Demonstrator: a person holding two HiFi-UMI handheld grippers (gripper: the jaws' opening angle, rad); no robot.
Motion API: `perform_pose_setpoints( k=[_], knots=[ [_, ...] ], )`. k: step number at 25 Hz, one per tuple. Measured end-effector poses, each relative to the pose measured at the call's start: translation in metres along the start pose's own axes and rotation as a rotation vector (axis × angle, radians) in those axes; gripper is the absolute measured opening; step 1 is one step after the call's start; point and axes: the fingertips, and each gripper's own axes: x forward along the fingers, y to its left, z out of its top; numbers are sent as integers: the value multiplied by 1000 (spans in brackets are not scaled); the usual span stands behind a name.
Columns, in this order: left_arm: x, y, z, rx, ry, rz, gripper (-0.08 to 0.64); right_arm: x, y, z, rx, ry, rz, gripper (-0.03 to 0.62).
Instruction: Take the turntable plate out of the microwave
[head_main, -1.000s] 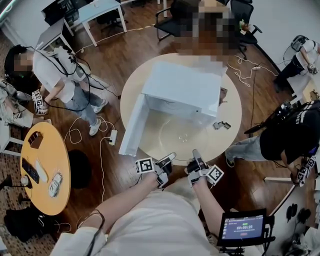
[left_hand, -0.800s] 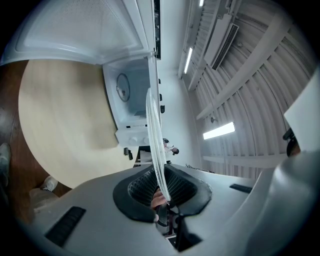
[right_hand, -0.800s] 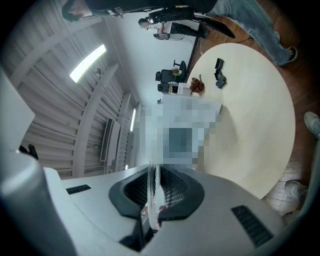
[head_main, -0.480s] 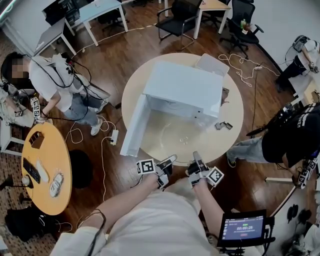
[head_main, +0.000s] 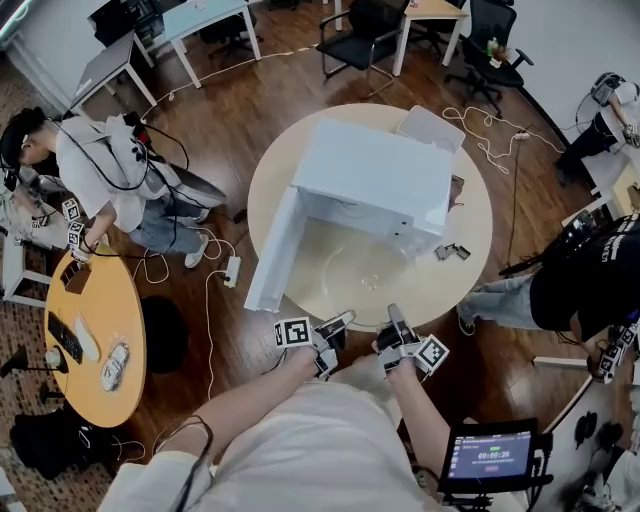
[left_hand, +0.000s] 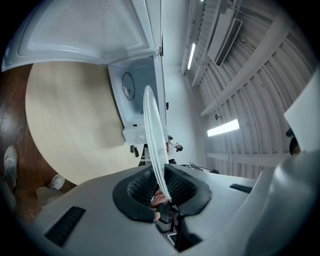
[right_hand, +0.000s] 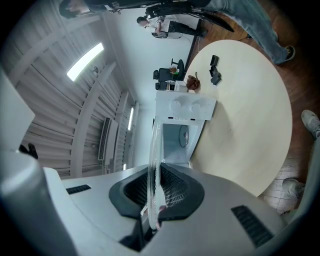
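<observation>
Head view: at frame centre, the clear turntable plate (head_main: 352, 268) lies level over the round table (head_main: 470, 225), just below the white microwave (head_main: 375, 180), whose door (head_main: 270, 255) is swung open. The left gripper (head_main: 337, 322) and right gripper (head_main: 392, 316) meet its lower rim.

Left gripper view: the jaws pinch the edge-on plate (left_hand: 152, 125).

Right gripper view: the jaws are clamped on the plate rim (right_hand: 154, 155).

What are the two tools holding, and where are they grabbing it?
Both hold the round clear glass turntable plate. The left tool and the right tool each pinch its near rim, side by side.
</observation>
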Motion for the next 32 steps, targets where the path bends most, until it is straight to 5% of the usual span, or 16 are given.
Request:
perform_pose_setpoints(
  k=[32],
  knots=[
    [-6, 13, 0, 2, 13, 58, 46, 2, -11, -6, 30, 2, 0, 29]
  ],
)
